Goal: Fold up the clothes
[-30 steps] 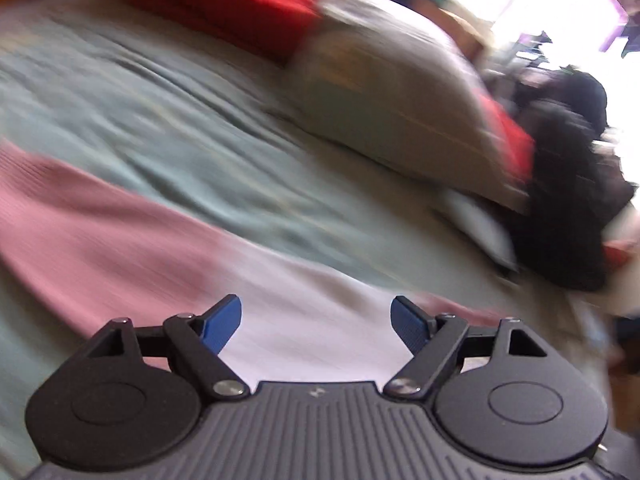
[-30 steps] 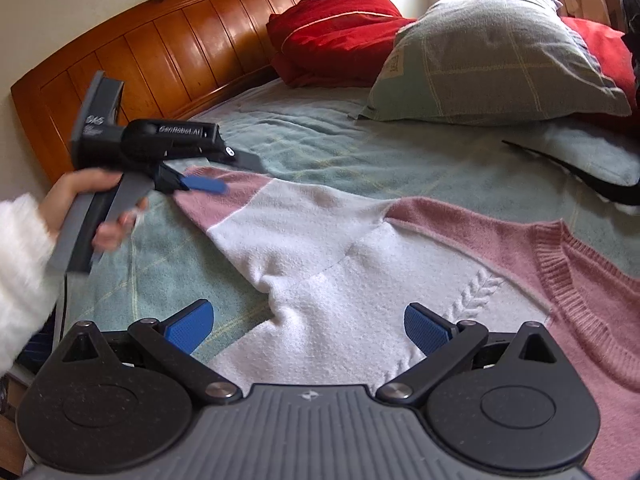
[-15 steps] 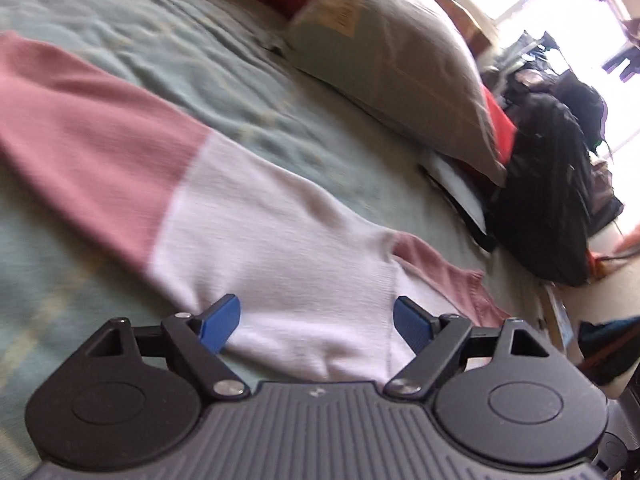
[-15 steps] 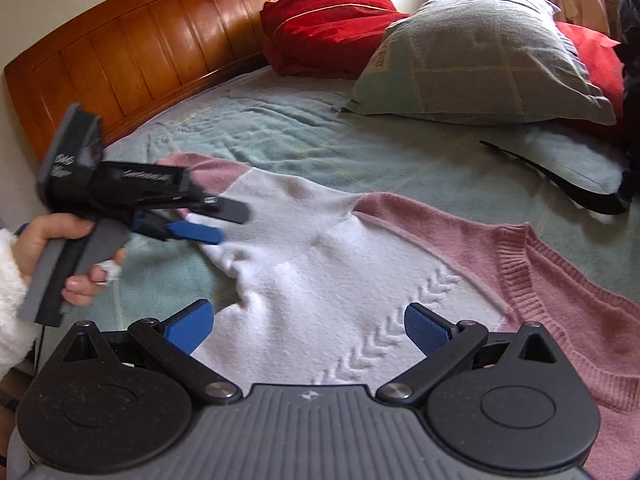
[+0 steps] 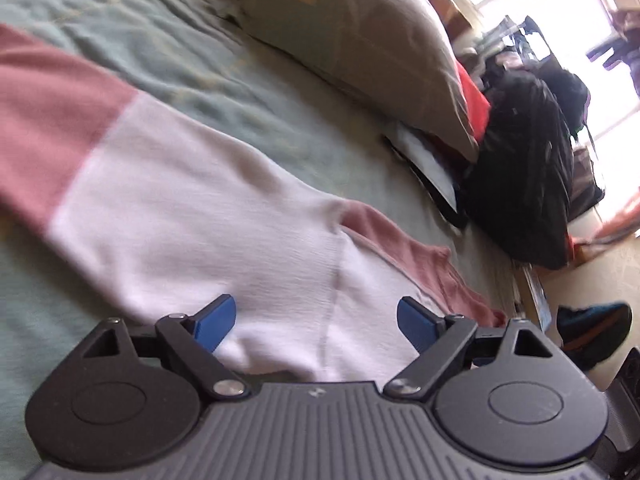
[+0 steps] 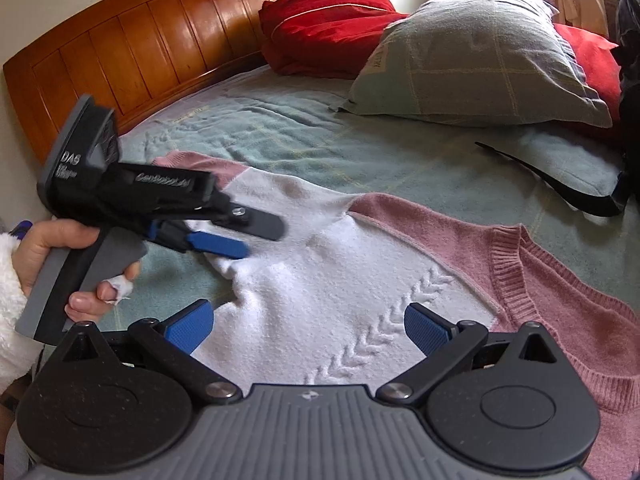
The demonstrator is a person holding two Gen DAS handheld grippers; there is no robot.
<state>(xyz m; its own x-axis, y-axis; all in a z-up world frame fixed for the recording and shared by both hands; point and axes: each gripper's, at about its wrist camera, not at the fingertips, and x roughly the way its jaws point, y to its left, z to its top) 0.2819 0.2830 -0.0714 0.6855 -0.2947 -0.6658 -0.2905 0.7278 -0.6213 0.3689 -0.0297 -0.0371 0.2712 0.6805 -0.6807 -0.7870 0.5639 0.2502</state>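
Bed (image 6: 360, 148): pink/white sweater (image 6: 360, 280) spread flat, sleeve out toward headboard (image 6: 160, 40). Left gripper (image 6: 224, 236) low over sleeve near armpit, fingers wide, holding nothing. Right gripper (image 6: 308, 330) over chest, wide too. Likely sleeve-fold step; next needs a pinch on sleeve fabric.

A grey checked pillow (image 6: 476, 64) and a red pillow (image 6: 332, 20) lie at the bed's head, against the wooden headboard (image 6: 132, 48). A black backpack (image 5: 524, 168) stands at the bed's far edge.

The left claw (image 6: 240, 236) is black with blue finger pads, a grey handle and white lettering; the right claw (image 6: 308, 330) has ribbed grey housing, silver screws; a fluffy white sleeve (image 6: 10, 312); one bandaged fingertip.
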